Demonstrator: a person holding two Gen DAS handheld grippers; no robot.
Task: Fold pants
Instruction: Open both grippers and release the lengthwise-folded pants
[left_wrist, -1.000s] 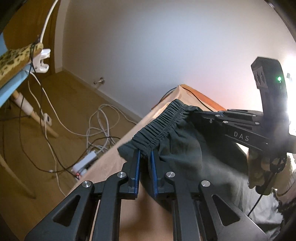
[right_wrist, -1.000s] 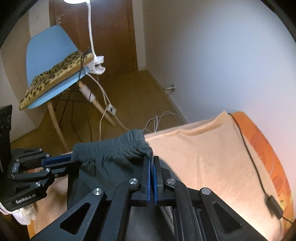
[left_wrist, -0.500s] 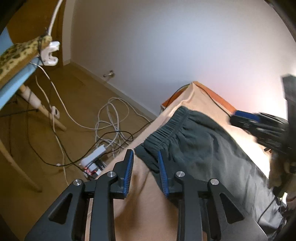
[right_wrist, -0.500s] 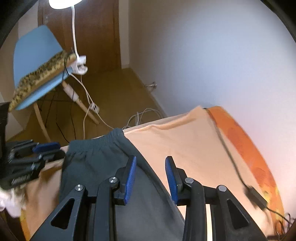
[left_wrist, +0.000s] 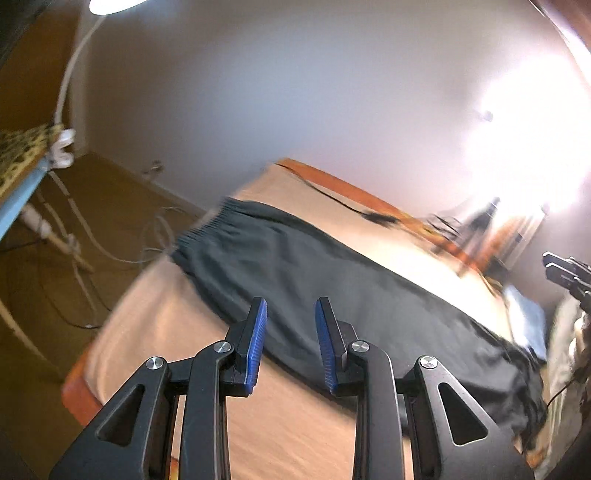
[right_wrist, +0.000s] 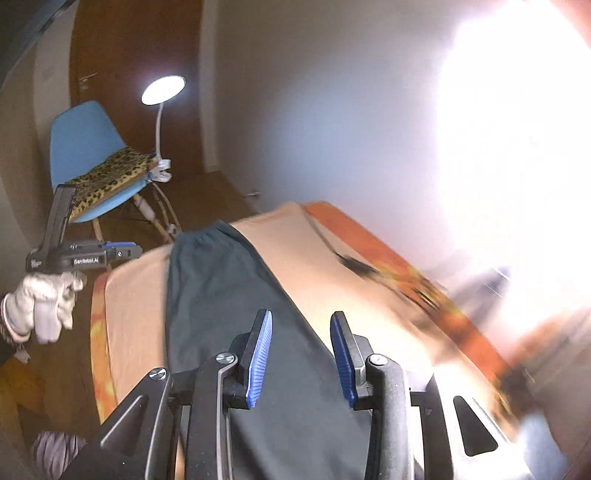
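Dark grey pants (left_wrist: 332, 280) lie stretched out flat on the peach-covered bed (left_wrist: 177, 332), with the elastic waistband (left_wrist: 207, 225) at the far end near the bed's foot. My left gripper (left_wrist: 288, 314) hovers above the pants' near edge, jaws open, nothing between them. In the right wrist view the pants (right_wrist: 229, 302) run away from the camera, and my right gripper (right_wrist: 301, 325) hangs above them, open and holding nothing. The left gripper (right_wrist: 122, 249) shows at the left there, held by a gloved hand (right_wrist: 44, 302). The right gripper's tip (left_wrist: 565, 273) appears at the left view's right edge.
A blue chair (right_wrist: 85, 147) with a leopard-print cushion (right_wrist: 110, 177) and a clip-on lamp (right_wrist: 162, 88) stands beyond the bed's foot. White and black cables (left_wrist: 110, 240) lie on the wooden floor. A black cable (right_wrist: 354, 264) runs along the bed's orange edge. Strong glare washes out the right side.
Both grippers let go of the waistband, opened, and pulled back and up along the pants. The pants now lie flat on the bed.
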